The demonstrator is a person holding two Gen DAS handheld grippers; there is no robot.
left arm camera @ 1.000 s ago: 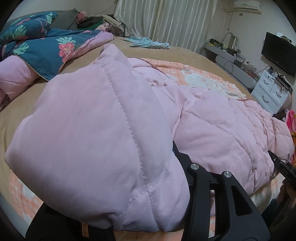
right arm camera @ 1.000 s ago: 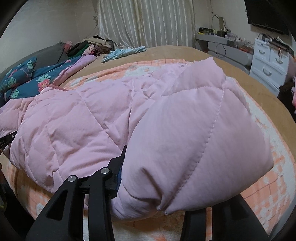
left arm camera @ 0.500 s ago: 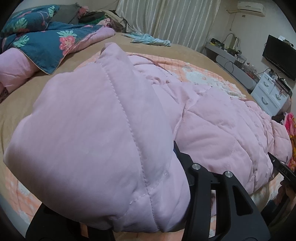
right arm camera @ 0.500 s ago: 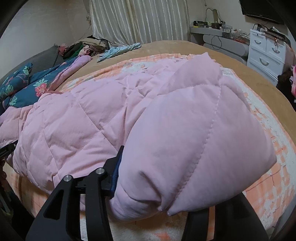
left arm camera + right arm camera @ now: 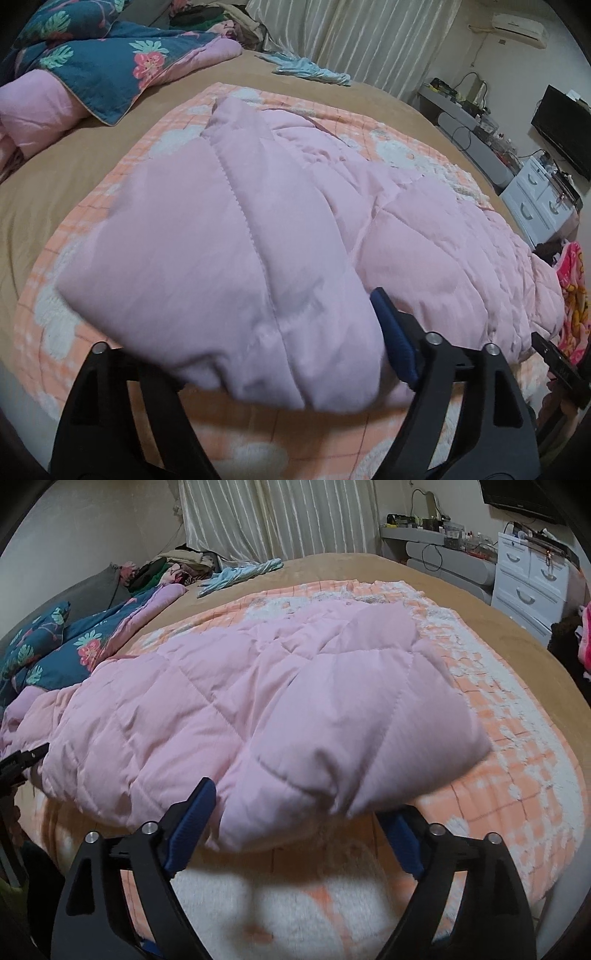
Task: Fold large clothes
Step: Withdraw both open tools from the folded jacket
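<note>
A pink quilted down coat (image 5: 280, 221) is seen spread across an orange-and-white checked blanket (image 5: 229, 428) on a bed covered by a tan sheet (image 5: 66, 162). In the left wrist view the left tongs (image 5: 255, 365) are spread wide at the bottom of the frame, a puffy folded end of the coat lying loose between the black arms; one blue pad (image 5: 393, 341) is exposed beside the fabric, the other hidden under it. In the right wrist view the right tongs (image 5: 299, 830) are likewise spread wide, both blue pads (image 5: 192, 823) bare, the coat's near edge resting between them and blurred.

An air conditioner (image 5: 519, 26) at upper right and a dark television (image 5: 565, 127) at the right edge are shown fully only by the left view. A heap of clothes (image 5: 173, 568) against the wall at upper left is shown more fully by the right view. A white drawer chest (image 5: 532, 578), its drawers closed and contents unseen, is pictured at right. A teal floral quilt (image 5: 103, 62) and a light blue garment (image 5: 310, 68) lie toward the top of the frame. The coat's surface is seen stitched in large diamonds, matte and softly creased.
</note>
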